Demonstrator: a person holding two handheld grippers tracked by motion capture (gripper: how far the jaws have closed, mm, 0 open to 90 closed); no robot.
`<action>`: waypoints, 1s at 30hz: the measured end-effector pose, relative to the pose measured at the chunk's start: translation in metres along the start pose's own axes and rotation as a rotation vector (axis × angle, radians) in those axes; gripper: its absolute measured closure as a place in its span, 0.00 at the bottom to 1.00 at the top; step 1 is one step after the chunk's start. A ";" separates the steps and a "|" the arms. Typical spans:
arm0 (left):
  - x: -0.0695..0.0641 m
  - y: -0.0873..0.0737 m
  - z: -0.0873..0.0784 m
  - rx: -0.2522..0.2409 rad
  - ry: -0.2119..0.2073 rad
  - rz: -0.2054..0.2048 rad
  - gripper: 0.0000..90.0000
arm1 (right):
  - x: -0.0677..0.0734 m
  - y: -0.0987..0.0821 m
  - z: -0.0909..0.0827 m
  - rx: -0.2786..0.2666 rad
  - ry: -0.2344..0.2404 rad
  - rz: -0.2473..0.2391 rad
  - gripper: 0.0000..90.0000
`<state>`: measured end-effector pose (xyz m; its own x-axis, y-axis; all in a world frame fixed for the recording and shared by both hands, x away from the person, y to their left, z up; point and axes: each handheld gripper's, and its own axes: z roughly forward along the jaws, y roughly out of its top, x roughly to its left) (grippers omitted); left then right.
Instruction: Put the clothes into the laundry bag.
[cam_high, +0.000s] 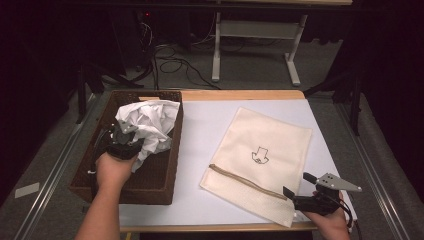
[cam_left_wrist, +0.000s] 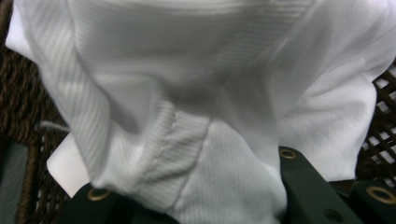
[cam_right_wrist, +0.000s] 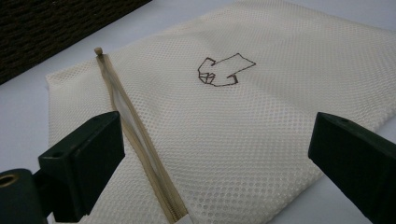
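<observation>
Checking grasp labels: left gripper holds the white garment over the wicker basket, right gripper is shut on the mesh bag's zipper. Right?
Not quite. The right gripper is open: its jaws stand wide apart over the mesh bag, gripping nothing, as the right gripper view shows. The left gripper does hold the white garment over the wicker basket.

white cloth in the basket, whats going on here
A person works at a table with a gripper in each hand. The left gripper is shut on a crumpled white garment, holding it bunched over the dark wicker basket at the table's left side. The right gripper, jaws open, sits at the near corner of a cream mesh laundry bag lying flat on the white table top. The bag's zipper runs between the open jaws; nothing is gripped there.
</observation>
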<state>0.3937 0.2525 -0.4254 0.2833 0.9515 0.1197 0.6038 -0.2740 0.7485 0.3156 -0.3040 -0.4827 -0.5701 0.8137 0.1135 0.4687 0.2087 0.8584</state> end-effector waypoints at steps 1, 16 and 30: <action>0.000 -0.001 -0.002 -0.023 0.003 0.000 0.84 | 0.000 0.000 0.000 0.001 -0.001 -0.002 0.05; 0.000 -0.008 -0.018 -0.196 0.036 -0.024 0.84 | 0.001 -0.001 0.003 0.009 0.001 -0.001 0.05; 0.006 -0.016 -0.037 -0.390 0.070 -0.095 0.84 | 0.001 -0.002 0.005 0.013 0.003 -0.003 0.05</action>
<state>0.3582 0.2674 -0.4129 0.1803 0.9809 0.0723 0.2927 -0.1237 0.9482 0.3172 -0.3006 -0.4870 -0.5735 0.8115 0.1123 0.4759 0.2184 0.8520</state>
